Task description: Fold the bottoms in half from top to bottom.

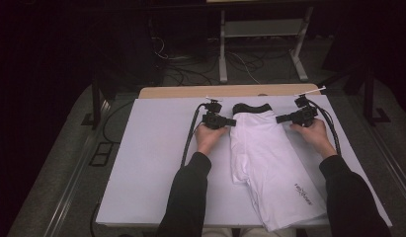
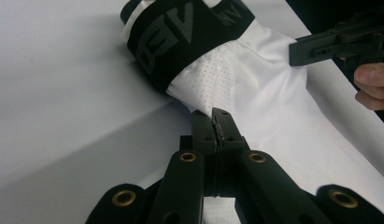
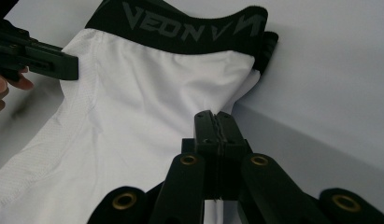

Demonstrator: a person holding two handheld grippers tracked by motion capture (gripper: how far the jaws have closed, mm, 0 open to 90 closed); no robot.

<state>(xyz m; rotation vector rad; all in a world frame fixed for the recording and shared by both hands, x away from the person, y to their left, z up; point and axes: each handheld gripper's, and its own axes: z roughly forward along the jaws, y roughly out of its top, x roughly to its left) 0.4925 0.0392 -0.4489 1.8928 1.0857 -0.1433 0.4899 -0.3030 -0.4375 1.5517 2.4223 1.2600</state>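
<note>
White shorts, black waistband at 12 o'clock: light, soft, limp. Left gripper, right gripper clamped on side hems; hold there.

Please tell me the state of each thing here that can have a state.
white shorts: folded lengthwise, flat on the table
black waistband: at the far end, bunched
left gripper: shut on the shorts' edge
right gripper: shut on the opposite edge

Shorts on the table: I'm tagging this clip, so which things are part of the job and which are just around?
In the job:
white shorts
left gripper
right gripper

Just around:
table
floor cables
metal frame
</note>
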